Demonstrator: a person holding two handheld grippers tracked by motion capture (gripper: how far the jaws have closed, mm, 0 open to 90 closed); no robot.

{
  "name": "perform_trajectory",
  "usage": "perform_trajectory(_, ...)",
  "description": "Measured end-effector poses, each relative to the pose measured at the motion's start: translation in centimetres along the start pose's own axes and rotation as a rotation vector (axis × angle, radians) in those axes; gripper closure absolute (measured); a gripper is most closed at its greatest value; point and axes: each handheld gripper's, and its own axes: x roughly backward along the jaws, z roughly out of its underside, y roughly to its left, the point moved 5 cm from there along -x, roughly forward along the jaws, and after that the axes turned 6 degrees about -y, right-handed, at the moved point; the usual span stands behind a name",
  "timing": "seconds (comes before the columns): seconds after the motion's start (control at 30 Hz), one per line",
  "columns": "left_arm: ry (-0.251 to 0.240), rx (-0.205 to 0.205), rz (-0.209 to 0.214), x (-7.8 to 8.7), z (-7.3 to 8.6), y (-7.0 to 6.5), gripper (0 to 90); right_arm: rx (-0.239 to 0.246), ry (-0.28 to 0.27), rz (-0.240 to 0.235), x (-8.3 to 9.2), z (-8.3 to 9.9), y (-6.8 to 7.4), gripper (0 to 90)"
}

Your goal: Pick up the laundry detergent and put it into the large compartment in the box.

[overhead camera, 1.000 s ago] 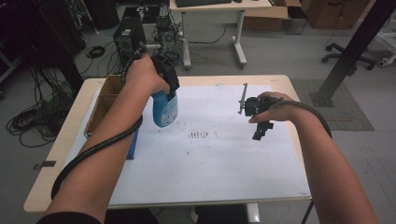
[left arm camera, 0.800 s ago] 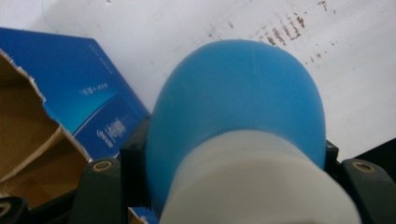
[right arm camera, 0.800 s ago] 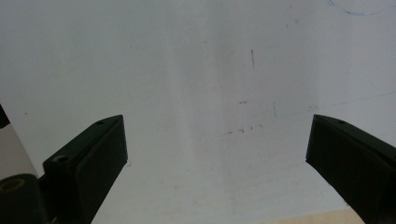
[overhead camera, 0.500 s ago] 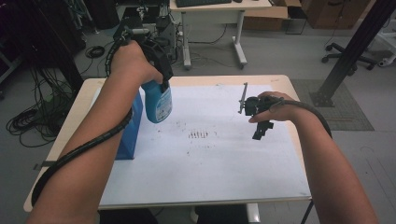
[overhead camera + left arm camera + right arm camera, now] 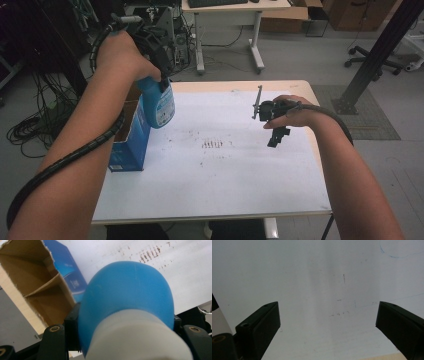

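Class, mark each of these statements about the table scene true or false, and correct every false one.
1. The left gripper holds a blue bottle. True.
2. The right gripper is clamped on a pen. False: its jaws stand wide apart and hold nothing.
3. The blue box has an open top. True.
4. The bottle stands on the white sheet. False: it is lifted, beside the box.

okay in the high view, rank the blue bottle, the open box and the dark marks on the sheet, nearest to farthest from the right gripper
From the right gripper:
1. Dark marks, mid-sheet, just to its left.
2. Blue bottle, held up by the left gripper, over the table's left part.
3. Open box, at the table's left edge.
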Motion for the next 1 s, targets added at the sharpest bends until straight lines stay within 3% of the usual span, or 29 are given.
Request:
perform_trajectory(0.43,-0.028,0.075,-0.008,2.8,1.5,1.9,37.8,0.012,-0.008,0.008,0.5,-0.3,0.1,5.6)
perform_trajectory(0.77,-0.023,0.174,-0.027,4.9,3.0,4.2,37.8,0.021,-0.006,0.009,0.5,-0.7,0.1,5.6)
perform_trajectory(1.0,-0.018,0.271,-0.034,5.8,4.2,6.2,37.9,0.025,-0.005,0.007,0.4,-1.0,0.2,5.6)
